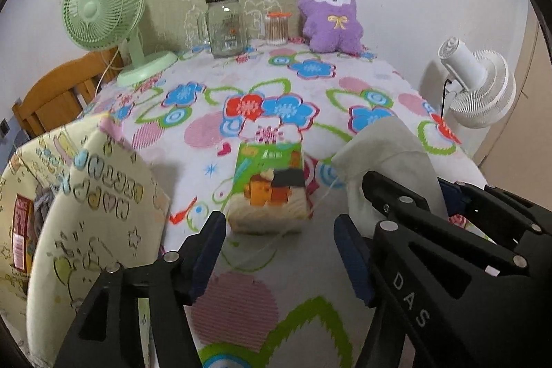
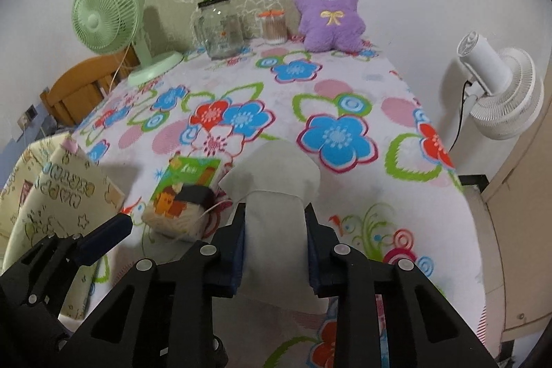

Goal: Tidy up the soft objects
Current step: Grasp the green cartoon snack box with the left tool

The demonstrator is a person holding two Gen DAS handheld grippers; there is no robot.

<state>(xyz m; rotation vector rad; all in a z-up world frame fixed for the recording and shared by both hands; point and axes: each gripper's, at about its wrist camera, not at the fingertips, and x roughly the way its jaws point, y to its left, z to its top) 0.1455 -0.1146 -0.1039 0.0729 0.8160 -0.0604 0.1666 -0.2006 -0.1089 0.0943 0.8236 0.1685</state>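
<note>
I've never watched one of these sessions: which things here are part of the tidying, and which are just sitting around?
Part of the job:
- grey cloth, clamped in the right tongs
- tissue pack, ahead of the open left tongs
- cream cartoon-print bag
- purple plush toy, possibly

Just lying about:
- green desk fan
- glass jar
- cotton swab tub
- white fan

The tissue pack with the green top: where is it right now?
The tissue pack lies on the floral tablecloth near the front edge, between the cream fabric bag on its left and the grey cloth on its right.
</note>
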